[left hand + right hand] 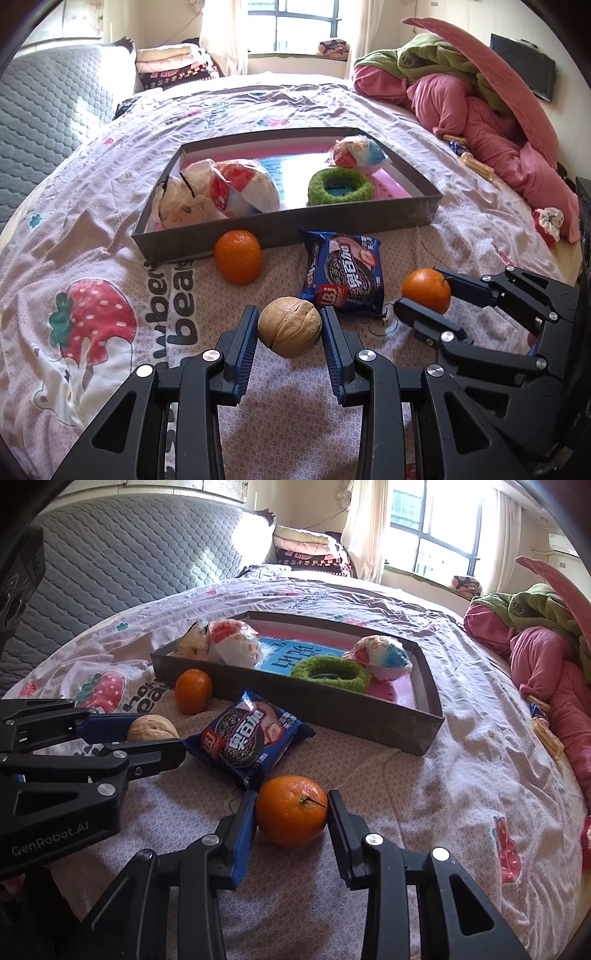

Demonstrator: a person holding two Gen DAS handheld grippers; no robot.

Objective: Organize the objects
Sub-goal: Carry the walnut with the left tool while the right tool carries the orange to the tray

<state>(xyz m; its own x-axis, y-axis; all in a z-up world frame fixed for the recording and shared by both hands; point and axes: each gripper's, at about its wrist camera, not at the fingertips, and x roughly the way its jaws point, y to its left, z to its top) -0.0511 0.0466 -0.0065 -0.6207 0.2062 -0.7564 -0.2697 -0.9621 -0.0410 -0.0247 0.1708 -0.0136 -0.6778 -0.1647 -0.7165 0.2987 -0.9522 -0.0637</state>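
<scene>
on the bedsheet (92, 206), a walnut (290, 326) is clamped by the left gripper (290, 332). an orange (291, 810) is pinched between the right gripper (291, 812) fingers.

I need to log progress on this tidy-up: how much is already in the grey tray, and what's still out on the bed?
Done: two wrapped snack bags and the green fuzzy ring lie in the grey tray. In hand: the left hand-held gripper brackets the tan walnut; the right hand-held gripper brackets an orange. Left: the second orange and the blue cookie packet.
</scene>
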